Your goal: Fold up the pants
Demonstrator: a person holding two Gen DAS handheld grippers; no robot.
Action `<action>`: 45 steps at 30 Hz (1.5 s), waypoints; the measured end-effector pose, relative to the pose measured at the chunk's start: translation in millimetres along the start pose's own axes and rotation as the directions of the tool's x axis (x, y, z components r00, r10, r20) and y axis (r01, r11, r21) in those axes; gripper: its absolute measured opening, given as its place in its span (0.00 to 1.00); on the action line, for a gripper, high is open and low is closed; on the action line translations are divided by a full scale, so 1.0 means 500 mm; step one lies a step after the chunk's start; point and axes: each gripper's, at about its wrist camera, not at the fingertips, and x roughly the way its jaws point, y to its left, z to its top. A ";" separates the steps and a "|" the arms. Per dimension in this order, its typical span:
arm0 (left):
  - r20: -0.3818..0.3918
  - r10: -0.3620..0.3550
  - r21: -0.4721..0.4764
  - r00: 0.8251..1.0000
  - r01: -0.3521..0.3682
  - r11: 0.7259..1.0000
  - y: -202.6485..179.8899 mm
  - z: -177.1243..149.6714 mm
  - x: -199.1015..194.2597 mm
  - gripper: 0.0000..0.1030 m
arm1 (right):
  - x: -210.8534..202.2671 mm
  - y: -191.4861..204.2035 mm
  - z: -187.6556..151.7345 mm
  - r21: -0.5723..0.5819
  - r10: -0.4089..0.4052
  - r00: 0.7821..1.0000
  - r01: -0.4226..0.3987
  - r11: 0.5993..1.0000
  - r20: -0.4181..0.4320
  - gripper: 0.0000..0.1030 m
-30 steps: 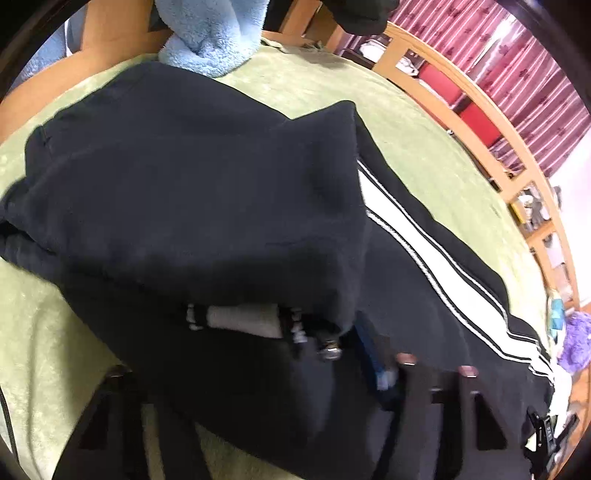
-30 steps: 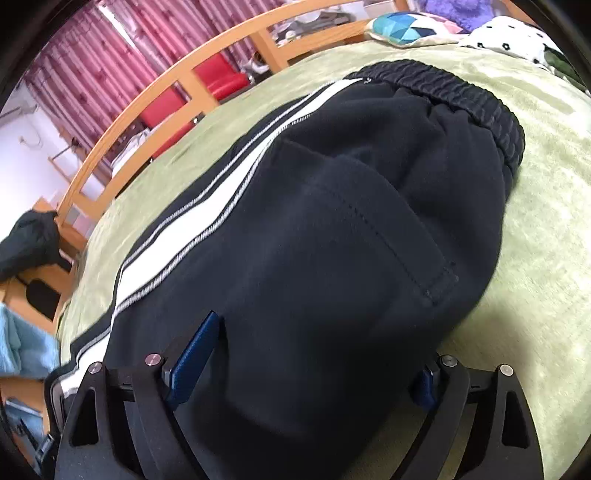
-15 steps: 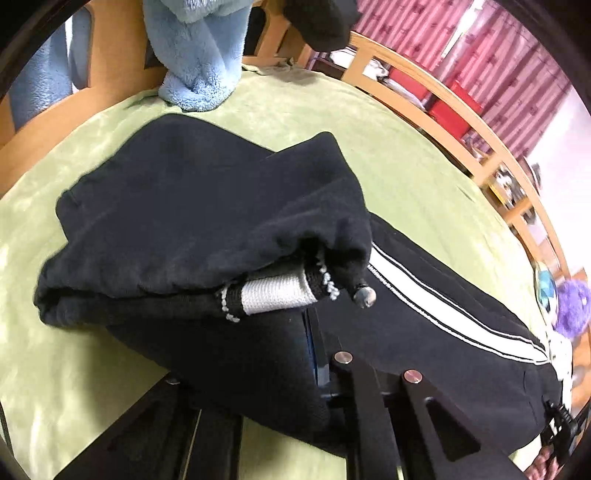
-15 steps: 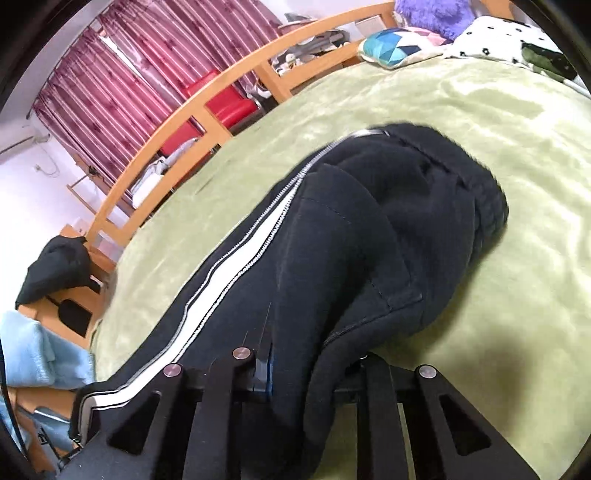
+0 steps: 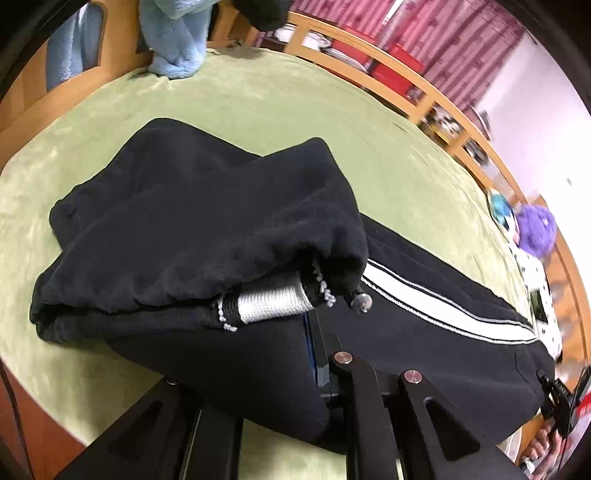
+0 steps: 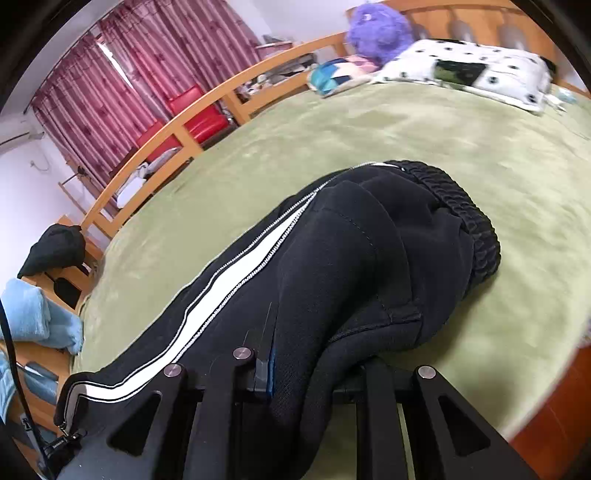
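Black pants [image 5: 192, 221] with a white side stripe [image 5: 443, 306] lie on a green bedspread [image 5: 277, 103]. The leg end with its cuffs is folded over at the left. My left gripper [image 5: 258, 369] is shut on a bunch of the pants fabric and lifts it off the bed. In the right wrist view the same pants [image 6: 351, 258] show their ribbed waistband [image 6: 465, 214] at the far end. My right gripper [image 6: 310, 373] is shut on the pants near the seat and holds the fabric raised.
A wooden bed rail [image 6: 184, 122] runs along the far side, with red chairs [image 6: 195, 110] and red curtains behind. A spotted pillow [image 6: 472, 70] and a purple plush [image 6: 380, 29] lie at the head. A light blue towel [image 5: 173, 40] hangs at the foot.
Both grippers closed on the pants fabric and lifted it. Both views have pulled back and up, and the pants have bunched narrower on the bed.
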 end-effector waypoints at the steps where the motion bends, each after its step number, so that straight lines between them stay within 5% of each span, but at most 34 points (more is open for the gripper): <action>1: 0.000 0.008 0.018 1.000 -0.008 1.000 -0.002 -0.009 -0.002 0.12 | -0.007 -0.015 -0.009 0.002 -0.006 1.000 0.006 1.000 -0.010 0.18; 4: -0.037 0.038 0.048 0.999 -0.036 0.998 0.003 -0.020 0.009 0.17 | -0.004 -0.055 -0.040 0.003 0.011 0.998 -0.011 1.000 -0.066 0.24; 6: -0.103 0.043 0.036 0.994 -0.040 0.999 0.023 -0.021 0.015 0.23 | 0.010 -0.057 -0.054 -0.035 -0.027 0.995 0.024 0.999 -0.100 0.37; 8: -0.106 0.035 0.028 0.994 -0.032 0.999 0.034 -0.024 -0.002 0.36 | 0.002 -0.057 -0.073 -0.086 -0.062 0.992 0.053 0.995 -0.110 0.43; 11: -0.068 0.010 0.051 0.998 -0.006 0.999 0.063 -0.042 -0.057 0.55 | -0.034 -0.050 -0.098 -0.155 -0.109 0.990 0.095 0.983 -0.084 0.51; 14: -0.032 -0.029 0.060 0.999 0.031 0.998 0.098 -0.054 -0.110 0.56 | -0.087 -0.052 -0.117 -0.190 -0.125 0.991 0.114 0.975 -0.048 0.52; 20: 0.123 0.035 0.091 0.992 -0.047 0.995 0.147 -0.035 -0.191 0.63 | -0.158 -0.020 -0.111 -0.214 -0.148 0.988 0.156 0.964 0.053 0.52; 25: 0.148 0.171 0.013 0.974 -0.174 0.985 0.189 0.015 -0.171 0.63 | -0.170 0.019 -0.096 -0.167 -0.082 0.994 0.094 0.982 0.079 0.52; 31: 0.070 0.200 -0.136 0.977 -0.190 0.972 0.274 0.058 -0.092 0.62 | -0.142 0.077 -0.098 -0.180 -0.082 0.995 0.092 0.979 0.061 0.52; 40: 0.053 0.186 -0.240 0.981 -0.168 0.956 0.315 0.098 0.002 0.60 | -0.093 0.119 -0.113 -0.195 -0.101 0.995 0.101 0.976 0.007 0.52; 42: 0.054 0.186 -0.281 0.981 -0.164 0.946 0.328 0.103 0.012 0.51 | -0.084 0.127 -0.117 -0.183 -0.098 0.995 0.096 0.978 -0.005 0.52; 45: 0.050 0.187 -0.263 0.981 -0.167 0.950 0.336 0.112 0.017 0.21 | -0.068 0.141 -0.125 -0.177 -0.090 0.996 0.085 0.981 -0.024 0.52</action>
